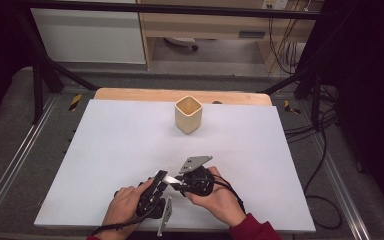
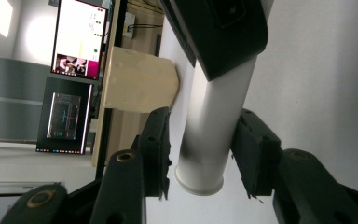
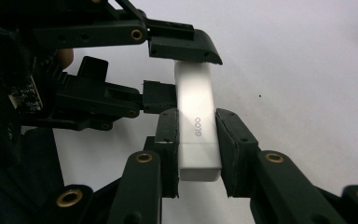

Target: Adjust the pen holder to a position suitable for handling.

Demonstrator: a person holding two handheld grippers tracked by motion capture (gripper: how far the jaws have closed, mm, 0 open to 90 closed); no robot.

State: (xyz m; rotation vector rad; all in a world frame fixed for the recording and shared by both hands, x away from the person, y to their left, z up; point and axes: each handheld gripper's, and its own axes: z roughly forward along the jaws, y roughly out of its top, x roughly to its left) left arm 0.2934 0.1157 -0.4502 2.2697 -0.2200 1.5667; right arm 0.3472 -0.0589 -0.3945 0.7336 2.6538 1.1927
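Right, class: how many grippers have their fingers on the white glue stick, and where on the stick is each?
2. The right gripper clamps the glue stick near one end; the left gripper holds the opposite end.

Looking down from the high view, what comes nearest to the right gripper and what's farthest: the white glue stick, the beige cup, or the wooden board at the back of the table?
Measured from the right gripper:
1. Glue stick: held at the gripper itself, between the two hands.
2. Beige cup: upright on the white table, farther back near the middle.
3. Wooden board: along the table's far edge, behind the cup.
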